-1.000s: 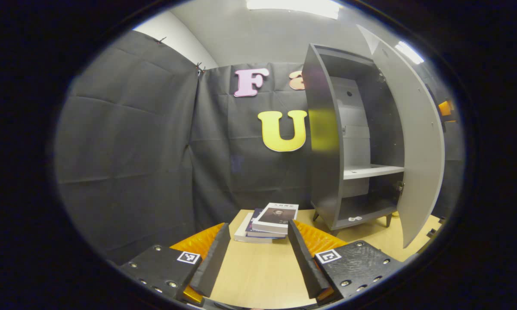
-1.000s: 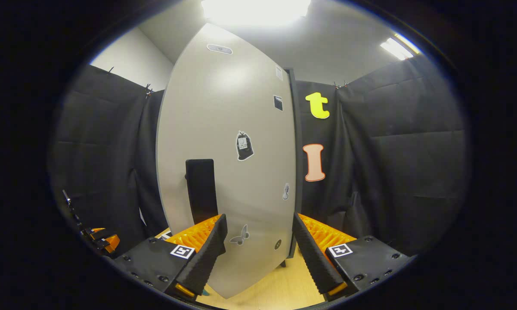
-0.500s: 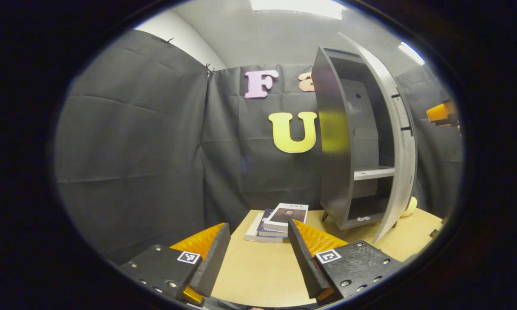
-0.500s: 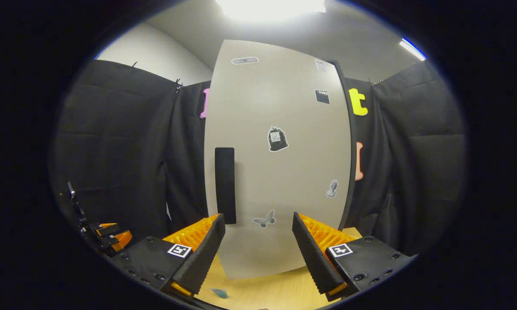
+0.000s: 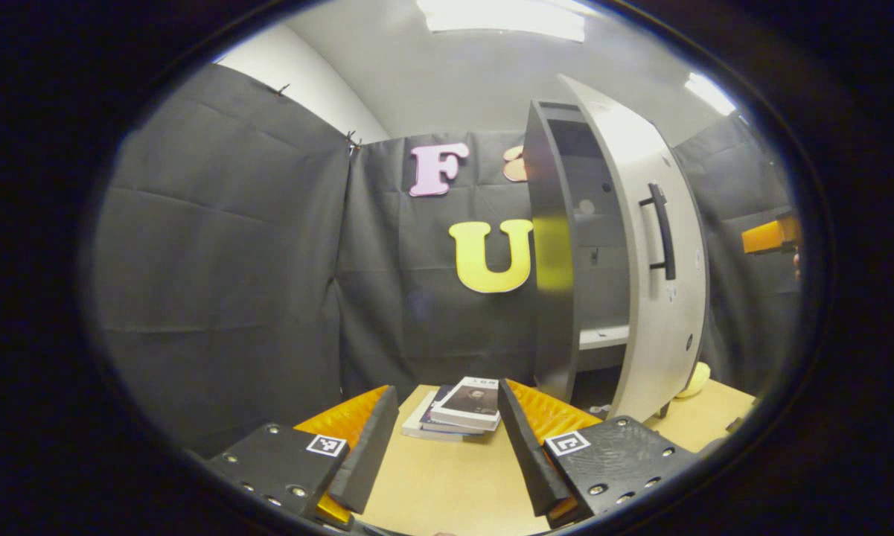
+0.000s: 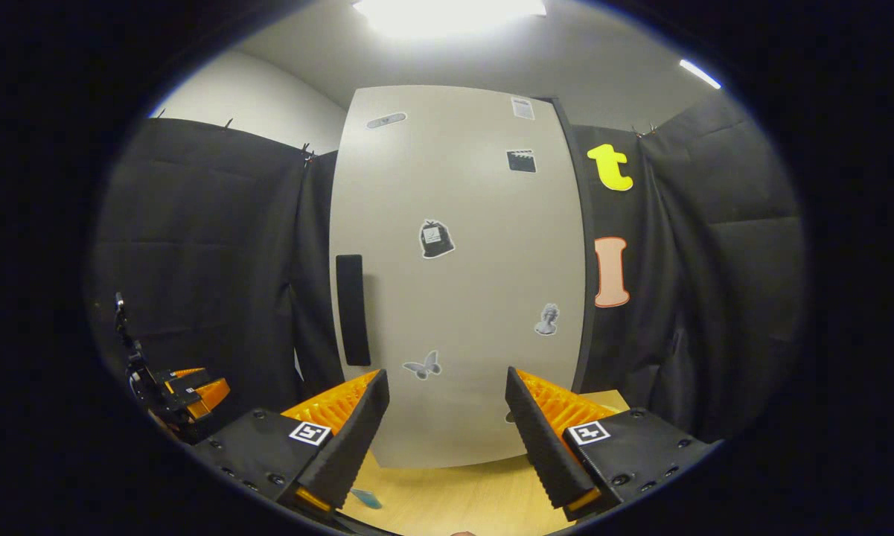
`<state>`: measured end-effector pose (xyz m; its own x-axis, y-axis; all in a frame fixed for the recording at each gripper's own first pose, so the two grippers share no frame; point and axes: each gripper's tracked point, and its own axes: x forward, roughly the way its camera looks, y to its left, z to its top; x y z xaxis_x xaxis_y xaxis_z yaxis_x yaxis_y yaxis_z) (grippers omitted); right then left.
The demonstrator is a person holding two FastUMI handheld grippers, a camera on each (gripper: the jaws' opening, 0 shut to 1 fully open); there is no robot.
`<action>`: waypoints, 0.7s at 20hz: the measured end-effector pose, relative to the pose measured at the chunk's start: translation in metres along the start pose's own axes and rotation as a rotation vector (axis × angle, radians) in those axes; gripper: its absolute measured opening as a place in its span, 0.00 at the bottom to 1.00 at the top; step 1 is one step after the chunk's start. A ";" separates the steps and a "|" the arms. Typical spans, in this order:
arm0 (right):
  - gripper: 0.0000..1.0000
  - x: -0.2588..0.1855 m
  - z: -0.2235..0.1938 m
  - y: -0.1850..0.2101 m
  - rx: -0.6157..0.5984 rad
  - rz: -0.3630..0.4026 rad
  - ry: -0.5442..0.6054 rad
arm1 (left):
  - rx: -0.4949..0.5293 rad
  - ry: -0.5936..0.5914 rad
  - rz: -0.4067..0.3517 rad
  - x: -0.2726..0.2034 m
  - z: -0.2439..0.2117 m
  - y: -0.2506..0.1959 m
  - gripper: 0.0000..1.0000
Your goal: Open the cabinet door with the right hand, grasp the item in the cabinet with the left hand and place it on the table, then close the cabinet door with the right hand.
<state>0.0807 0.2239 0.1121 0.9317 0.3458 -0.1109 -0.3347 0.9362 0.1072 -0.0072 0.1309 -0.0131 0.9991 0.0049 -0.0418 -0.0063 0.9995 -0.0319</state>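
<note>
- The books [image 5: 458, 408], which I judge to be the item, lie stacked on the table [image 5: 447, 484] left of the cabinet [image 5: 558, 253]; that step looks done.
- The door [image 6: 458, 275] is nearly closed, a narrow gap left at its handle [image 5: 662, 232] edge.
- The right gripper [image 6: 447, 424], released and empty, faces the door with free room before it.
- The left gripper [image 5: 441, 439], released and empty, hangs over bare table short of the books.

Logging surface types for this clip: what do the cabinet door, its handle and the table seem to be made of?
Door: likely laminated or painted board, matte light grey; flat, with a soft glare up top and stickers lying flush. Handle: a matte black bar, plastic or coated metal; I cannot tell which. Table: pale wood or wood-look laminate, smooth, with faint grain lines.
</note>
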 end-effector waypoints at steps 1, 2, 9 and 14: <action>0.99 -0.005 0.001 -0.013 -0.003 -0.012 -0.004 | 0.004 -0.005 -0.005 0.001 0.007 -0.012 0.81; 0.99 -0.006 0.001 -0.025 -0.004 -0.024 -0.006 | 0.008 -0.010 -0.009 0.001 0.012 -0.022 0.81; 0.96 -0.023 0.001 -0.100 0.000 -0.075 -0.012 | 0.011 -0.036 -0.044 0.006 0.034 -0.103 0.81; 0.96 -0.031 -0.006 -0.144 -0.001 -0.133 -0.024 | 0.039 -0.044 -0.076 0.009 0.045 -0.146 0.81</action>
<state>0.0995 0.0787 0.0939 0.9709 0.2174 -0.1005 -0.2085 0.9737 0.0919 0.0041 -0.0139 0.0360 0.9975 -0.0699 0.0036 0.0699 0.9975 0.0059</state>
